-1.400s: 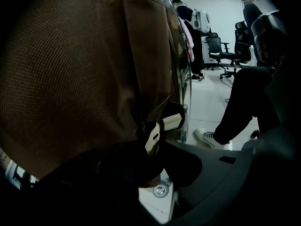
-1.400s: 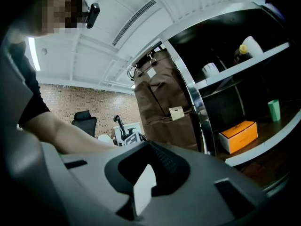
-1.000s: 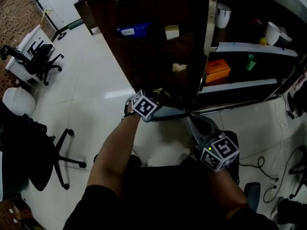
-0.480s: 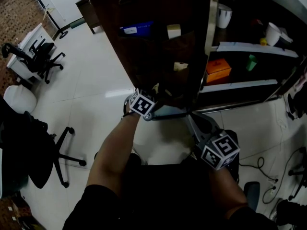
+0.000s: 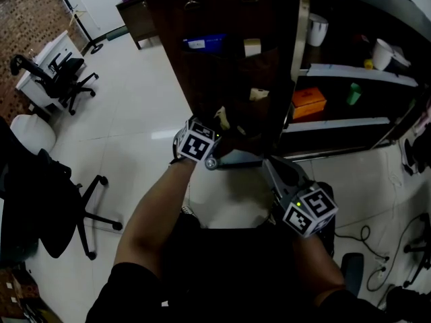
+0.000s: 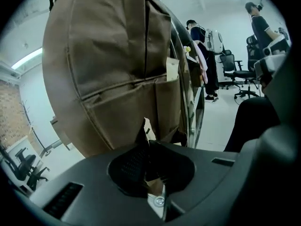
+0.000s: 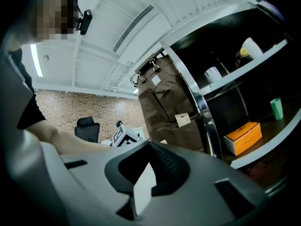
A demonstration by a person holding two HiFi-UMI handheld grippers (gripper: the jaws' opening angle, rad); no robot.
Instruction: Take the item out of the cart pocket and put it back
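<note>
A brown fabric pocket organizer (image 5: 229,66) hangs on the side of the dark cart. My left gripper (image 5: 217,130) is at its lowest pocket, and its jaws have closed on a thin cream card (image 5: 222,118). In the left gripper view the card (image 6: 150,132) sticks up from between the pressed pads of the left gripper (image 6: 143,126), in front of the brown pockets (image 6: 113,65). My right gripper (image 5: 271,167) hangs lower, by the cart's chrome post, shut with nothing in it. In its own view the right gripper (image 7: 150,142) points at the organizer from the side.
Upper pockets hold a blue packet (image 5: 205,44) and cream tags (image 5: 252,46). The cart shelves carry an orange box (image 5: 308,101), a green cup (image 5: 353,93) and white cups (image 5: 316,27). Office chairs (image 5: 67,221) stand at left, cables (image 5: 404,241) lie at right. People (image 6: 202,55) stand beyond the cart.
The left gripper has risen a little along the bottom pocket, with the cream card at its tips. The right gripper has hardly moved.
</note>
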